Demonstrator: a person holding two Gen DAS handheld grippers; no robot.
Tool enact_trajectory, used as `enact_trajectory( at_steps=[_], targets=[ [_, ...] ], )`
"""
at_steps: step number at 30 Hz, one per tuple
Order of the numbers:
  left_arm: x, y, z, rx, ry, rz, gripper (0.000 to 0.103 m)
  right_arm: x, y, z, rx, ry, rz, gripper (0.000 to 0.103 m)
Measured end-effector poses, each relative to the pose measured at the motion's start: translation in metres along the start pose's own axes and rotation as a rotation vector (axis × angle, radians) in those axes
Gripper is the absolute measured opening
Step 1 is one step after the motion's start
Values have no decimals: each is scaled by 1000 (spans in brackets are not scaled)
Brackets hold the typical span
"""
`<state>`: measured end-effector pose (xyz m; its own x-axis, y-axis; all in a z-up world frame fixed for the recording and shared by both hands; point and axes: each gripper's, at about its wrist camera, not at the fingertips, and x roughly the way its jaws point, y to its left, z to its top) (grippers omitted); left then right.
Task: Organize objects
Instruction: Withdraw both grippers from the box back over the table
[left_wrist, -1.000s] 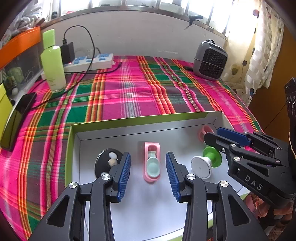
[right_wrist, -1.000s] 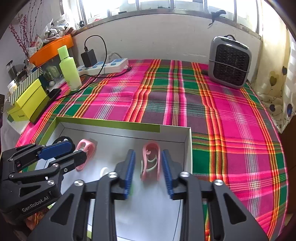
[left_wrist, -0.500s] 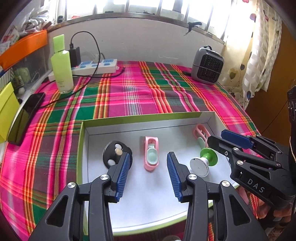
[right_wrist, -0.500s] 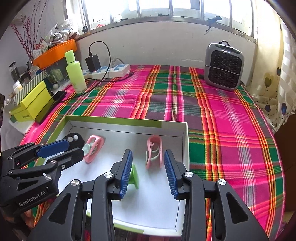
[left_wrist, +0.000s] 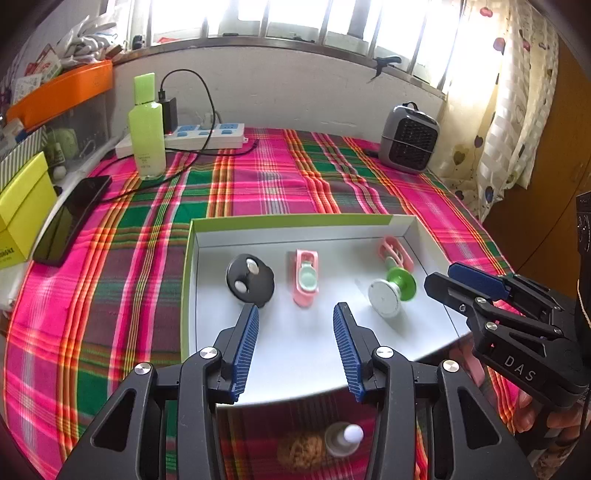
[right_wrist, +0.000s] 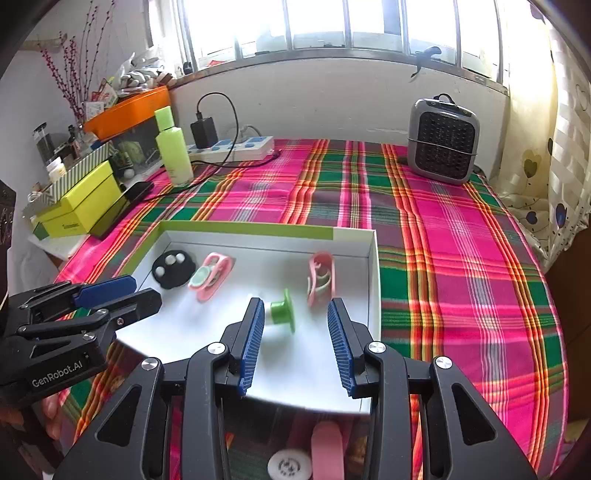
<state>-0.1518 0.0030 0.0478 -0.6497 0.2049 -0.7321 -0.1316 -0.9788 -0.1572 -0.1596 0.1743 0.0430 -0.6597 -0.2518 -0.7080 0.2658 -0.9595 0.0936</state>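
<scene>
inside white tray (left_wrist: 207, 295), black disc (left_wrist: 250, 280), pink clips (left_wrist: 306, 278); green-white spool (left_wrist: 391, 291)

Woven plaid cloth (left_wrist: 258, 184), matt and faintly creased, covers the bench. Shallow box (left_wrist: 295, 225): smooth matt card, white inside, green rim. Left claw (left_wrist: 293, 343) and right claw (right_wrist: 295, 339): matt black plastic arms, ribbed blue pads, bright metal screws. Green bottle (left_wrist: 147, 125): satin plastic. Phone (left_wrist: 72, 218): glossy black face. Heater (right_wrist: 441, 142): grey plastic, black grille.
</scene>
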Motion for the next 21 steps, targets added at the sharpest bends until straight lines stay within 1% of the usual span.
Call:
enact_trajectory(
  at_steps=[5, 10, 21],
  targets=[
    [-11, -2, -9, 8, -15, -2, 41, -9, 3, -9, 11, -9, 11, 37],
    [-20, 0, -18, 12, -27, 8, 41, -20, 7, -20, -4, -21, 8, 37],
    [-34, 6, -40, -12, -16, -7, 41, -39, 10, -38, 2, -35, 13, 37]
  ],
)
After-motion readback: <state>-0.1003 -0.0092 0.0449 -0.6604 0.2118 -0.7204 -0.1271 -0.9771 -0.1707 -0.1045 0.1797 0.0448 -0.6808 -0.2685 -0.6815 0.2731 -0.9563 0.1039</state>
